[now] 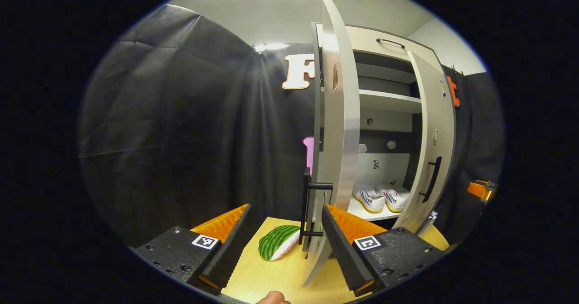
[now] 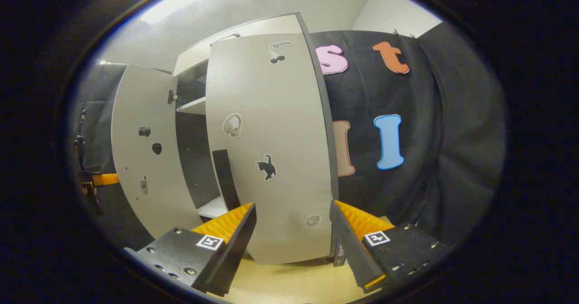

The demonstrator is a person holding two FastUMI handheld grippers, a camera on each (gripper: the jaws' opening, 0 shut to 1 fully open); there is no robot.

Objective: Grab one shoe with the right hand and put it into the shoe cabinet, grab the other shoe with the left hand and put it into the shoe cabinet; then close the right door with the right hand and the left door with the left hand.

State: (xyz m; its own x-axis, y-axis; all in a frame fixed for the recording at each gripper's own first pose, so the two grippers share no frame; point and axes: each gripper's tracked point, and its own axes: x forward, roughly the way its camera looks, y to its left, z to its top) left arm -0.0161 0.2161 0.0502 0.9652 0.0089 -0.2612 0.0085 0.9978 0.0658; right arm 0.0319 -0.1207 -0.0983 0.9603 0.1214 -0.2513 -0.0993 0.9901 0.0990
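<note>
The shoe cabinet (image 1: 384, 100) stands on the table with both doors swung out. Two white shoes (image 1: 380, 198) lie side by side on its bottom shelf. The left door (image 1: 337, 114) is edge-on just ahead of my left gripper (image 1: 285, 225), which is open, with the door's black handle (image 1: 312, 204) between its fingertips' line and nothing gripped. In the right gripper view the right door (image 2: 271, 150), dotted with stickers, rises close ahead of my open right gripper (image 2: 294, 225). The left door (image 2: 144, 150) shows farther left.
A watermelon-slice toy (image 1: 278, 242) lies on the wooden table (image 1: 271, 274) by the foot of the left door. The other gripper shows as an orange part at the far right (image 1: 481, 188) and at the far left (image 2: 92, 179). A thumb tip (image 1: 273, 298) pokes in below.
</note>
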